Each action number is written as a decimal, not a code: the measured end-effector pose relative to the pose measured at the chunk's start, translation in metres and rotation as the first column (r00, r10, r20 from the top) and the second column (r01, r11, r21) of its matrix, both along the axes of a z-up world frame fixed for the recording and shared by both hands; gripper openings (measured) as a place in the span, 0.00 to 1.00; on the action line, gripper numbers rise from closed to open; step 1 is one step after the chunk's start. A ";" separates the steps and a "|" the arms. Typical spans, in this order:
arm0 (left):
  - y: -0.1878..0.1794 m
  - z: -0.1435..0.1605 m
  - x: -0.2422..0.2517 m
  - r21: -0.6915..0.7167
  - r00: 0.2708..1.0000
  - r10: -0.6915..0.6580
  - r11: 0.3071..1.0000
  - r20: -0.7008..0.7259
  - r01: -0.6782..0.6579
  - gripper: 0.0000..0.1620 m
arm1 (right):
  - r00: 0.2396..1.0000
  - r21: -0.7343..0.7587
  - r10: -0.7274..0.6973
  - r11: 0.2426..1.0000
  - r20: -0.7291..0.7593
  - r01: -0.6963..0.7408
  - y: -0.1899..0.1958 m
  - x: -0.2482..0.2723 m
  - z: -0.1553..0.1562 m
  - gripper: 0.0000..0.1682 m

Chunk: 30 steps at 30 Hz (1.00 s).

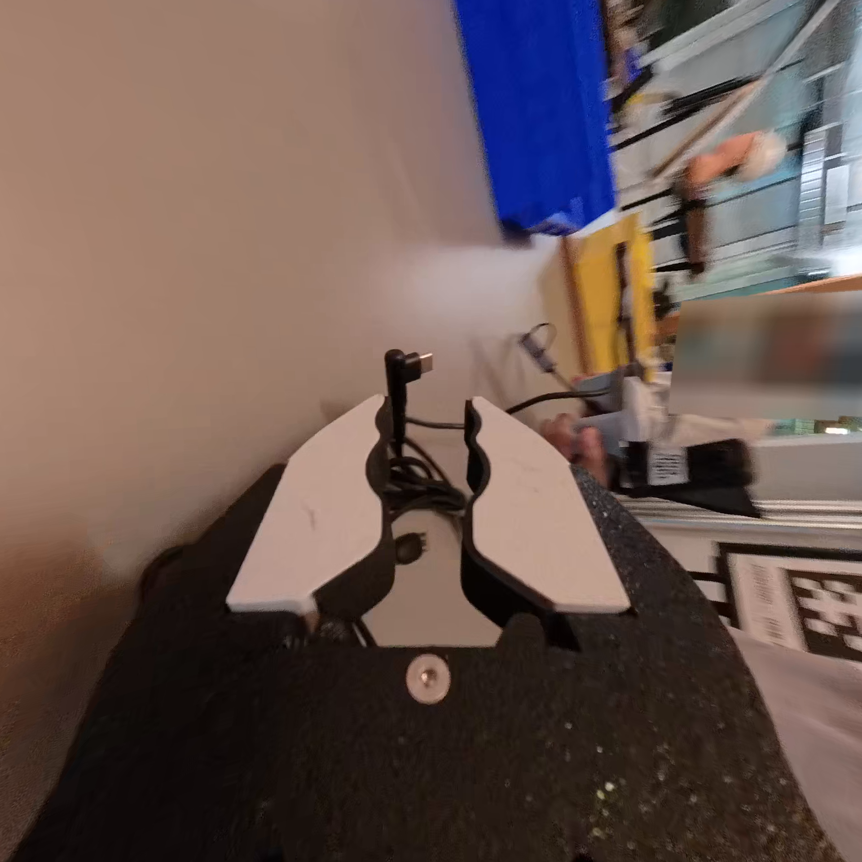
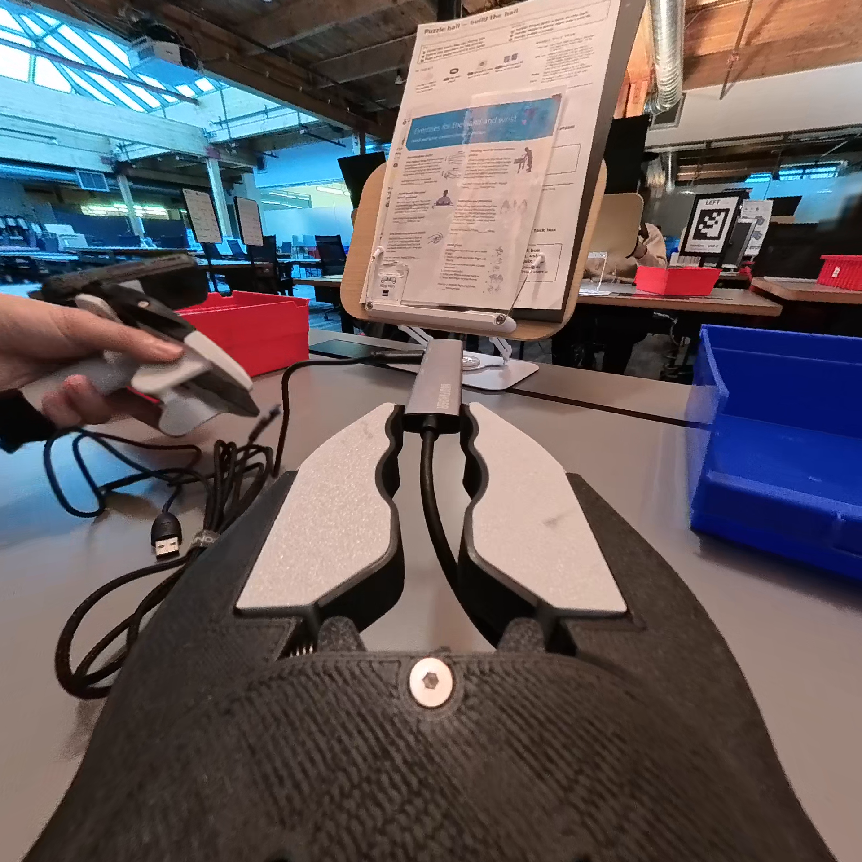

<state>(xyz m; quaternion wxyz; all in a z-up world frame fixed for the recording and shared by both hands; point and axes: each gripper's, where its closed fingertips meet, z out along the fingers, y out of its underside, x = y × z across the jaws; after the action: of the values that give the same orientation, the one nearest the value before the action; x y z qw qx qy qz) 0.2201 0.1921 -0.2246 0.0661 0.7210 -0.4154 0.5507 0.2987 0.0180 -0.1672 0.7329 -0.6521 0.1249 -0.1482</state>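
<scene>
Grey hub (image 2: pixel 434 385) in right claw (image 2: pixel 431 413).

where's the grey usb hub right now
In the right wrist view, the grey usb hub sits centre, pinched between the right hand-held gripper fingertips, before the document stand.

blue bin (image 2: pixel 774 448) right, cable tangle (image 2: pixel 154 471) left

Bench (image 2: pixel 606 466) inventory:
- grippers, two: left gripper (image 2: pixel 219 392), right gripper (image 2: pixel 431 415)
- grey hub (image 2: pixel 436 380), one
- black cables (image 2: pixel 140 471), loose tangle left of hub, number unclear
- blue bin (image 2: pixel 774 448), one, right of hub
- red bins (image 2: pixel 252 326), three
- document stand (image 2: pixel 471 322), one, behind hub
</scene>
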 end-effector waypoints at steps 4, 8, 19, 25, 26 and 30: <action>0.018 0.004 0.007 -0.104 0.998 -0.013 0.994 0.061 0.020 0.18 | 1.000 0.006 0.009 1.000 0.000 -0.009 0.000 -0.001 0.001 0.14; 0.028 0.000 0.009 -0.098 0.988 -0.145 0.984 0.045 0.149 0.21 | 1.000 0.004 0.016 1.000 0.000 -0.016 0.000 -0.001 0.000 0.14; 0.008 -0.032 0.023 -0.235 0.940 -0.337 0.919 -0.054 0.316 0.19 | 0.999 0.005 0.034 0.999 -0.009 -0.034 0.001 -0.002 0.000 0.14; -0.005 -0.032 0.018 -0.253 0.917 -0.395 0.893 -0.049 0.372 0.17 | 0.999 -0.007 0.039 0.999 -0.004 -0.039 0.003 -0.003 -0.001 0.14; -0.007 -0.033 0.018 -0.260 0.915 -0.400 0.889 -0.042 0.377 0.14 | 0.999 -0.007 0.041 0.999 -0.005 -0.041 0.003 -0.003 -0.001 0.14; -0.012 -0.027 0.022 -0.332 0.927 -0.374 0.871 0.034 0.363 0.09 | 0.999 -0.002 0.046 0.999 -0.006 -0.046 0.003 -0.003 0.000 0.14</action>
<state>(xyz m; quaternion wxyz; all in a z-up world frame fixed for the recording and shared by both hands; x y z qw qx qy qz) 0.2425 0.1804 -0.2521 0.2968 0.6154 -0.4453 0.5787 0.2956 0.0206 -0.1674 0.7350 -0.6561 0.1118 -0.1294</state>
